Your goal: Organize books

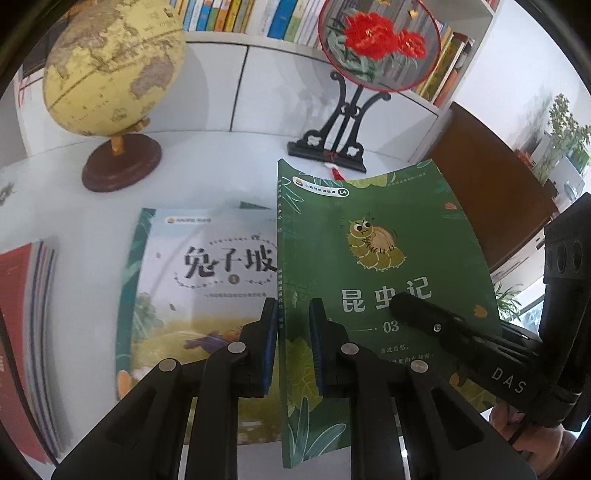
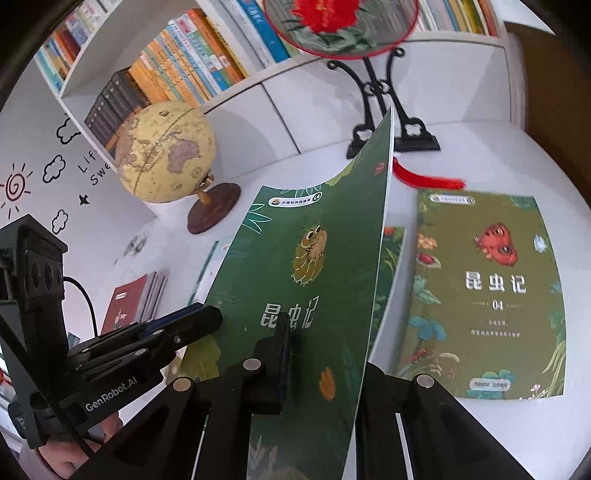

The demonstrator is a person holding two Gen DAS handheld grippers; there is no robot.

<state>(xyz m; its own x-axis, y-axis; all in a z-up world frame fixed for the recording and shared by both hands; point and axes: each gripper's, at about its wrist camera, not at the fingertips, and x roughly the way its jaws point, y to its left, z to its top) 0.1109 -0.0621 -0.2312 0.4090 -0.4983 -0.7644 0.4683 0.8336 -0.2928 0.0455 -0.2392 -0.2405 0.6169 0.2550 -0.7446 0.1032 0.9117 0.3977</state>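
Both grippers, left (image 1: 293,314) and right (image 2: 325,347), pinch the green book (image 1: 369,280) by its edges; being thin, it bends and may slip out

- Green book (image 1: 369,280): glossy paper cover, bending.
- Table (image 1: 207,173): smooth white, slight sheen.
- Globe (image 1: 114,62): matt map skin, polished wood base.
- Fan stand (image 1: 340,122): black, glossy.

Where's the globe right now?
The globe stands on the white table, upper left in the left wrist view, beside the embroidered fan stand and below the bookshelf.
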